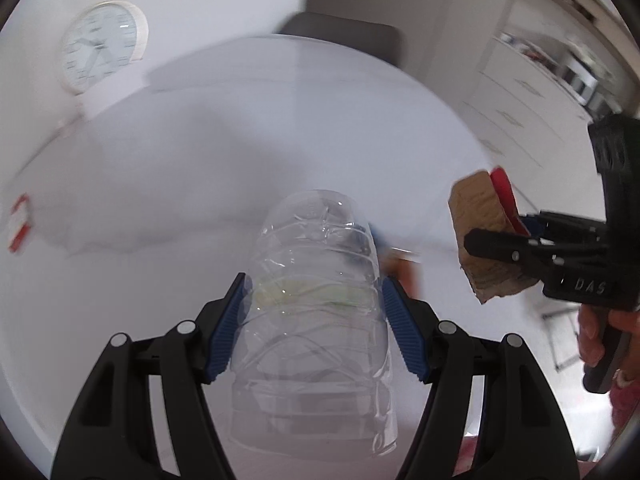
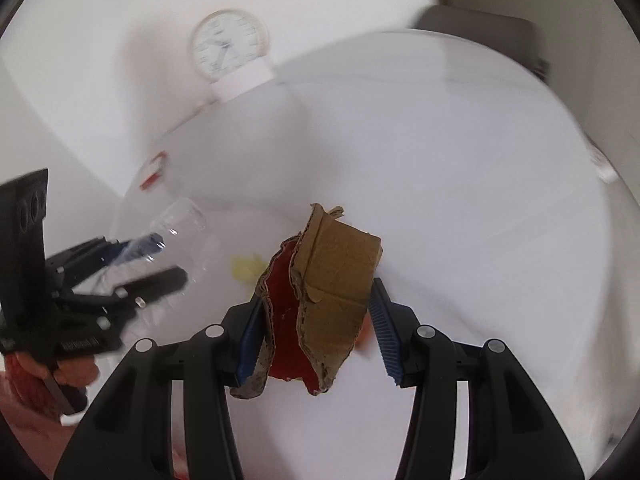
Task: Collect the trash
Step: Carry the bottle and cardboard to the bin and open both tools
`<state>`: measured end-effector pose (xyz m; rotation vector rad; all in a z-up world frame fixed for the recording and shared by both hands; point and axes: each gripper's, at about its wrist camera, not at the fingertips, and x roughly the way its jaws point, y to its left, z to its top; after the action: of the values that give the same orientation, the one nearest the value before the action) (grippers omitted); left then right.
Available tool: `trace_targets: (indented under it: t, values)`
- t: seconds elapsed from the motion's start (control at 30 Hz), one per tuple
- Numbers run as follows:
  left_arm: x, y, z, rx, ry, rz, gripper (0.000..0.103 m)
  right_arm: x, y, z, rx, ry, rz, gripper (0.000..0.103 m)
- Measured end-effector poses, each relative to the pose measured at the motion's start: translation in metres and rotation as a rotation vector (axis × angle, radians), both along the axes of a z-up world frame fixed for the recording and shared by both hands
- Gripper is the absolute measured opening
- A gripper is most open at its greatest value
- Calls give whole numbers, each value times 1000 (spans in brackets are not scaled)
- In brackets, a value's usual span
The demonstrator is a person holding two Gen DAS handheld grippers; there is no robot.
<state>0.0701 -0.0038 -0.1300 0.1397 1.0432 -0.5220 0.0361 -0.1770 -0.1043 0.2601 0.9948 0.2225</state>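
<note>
My left gripper [image 1: 314, 286] is shut on a clear crushed plastic bottle [image 1: 316, 312], held above the white round table [image 1: 240, 184]; its blue pads [image 1: 228, 328] press both sides. My right gripper [image 2: 316, 292] is shut on a torn piece of brown cardboard with a red inner face [image 2: 332, 292]. The right gripper and cardboard [image 1: 486, 236] also show at the right of the left wrist view. The left gripper with the bottle [image 2: 176, 224] shows at the left of the right wrist view. A yellow scrap [image 2: 246, 268] lies on the table behind the cardboard.
A white clock [image 1: 100, 46] stands at the table's far left edge, also in the right wrist view [image 2: 226, 46]. A small red and white item [image 1: 18, 224] lies at the left edge. A grey chair [image 1: 344, 32] is behind the table. White drawers [image 1: 532, 92] stand right.
</note>
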Motion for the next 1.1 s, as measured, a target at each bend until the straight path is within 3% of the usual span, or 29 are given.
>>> trace_targets:
  t: [0.1, 0.33, 0.57, 0.67, 0.8, 0.97, 1.1]
  values:
    - [-26, -42, 2, -24, 33, -85, 65, -70, -54, -9, -46, 29, -144, 50]
    - [-75, -132, -4, -29, 82, -274, 65, -159, -119, -68, -70, 138, -400, 50]
    - [-113, -199, -14, 36, 104, -393, 65, -208, -159, -137, -45, 263, -439, 50]
    - [-124, -221, -18, 67, 106, -423, 65, -210, -168, -160, -41, 292, -435, 53]
    - [-136, -244, -24, 101, 114, -456, 65, -220, -182, -178, -41, 346, -460, 87]
    - [-153, -263, -29, 131, 106, -496, 65, -237, -202, -173, -14, 335, -529, 99]
    - [-163, -279, -36, 140, 122, -522, 65, -256, -217, -163, -10, 328, -593, 100]
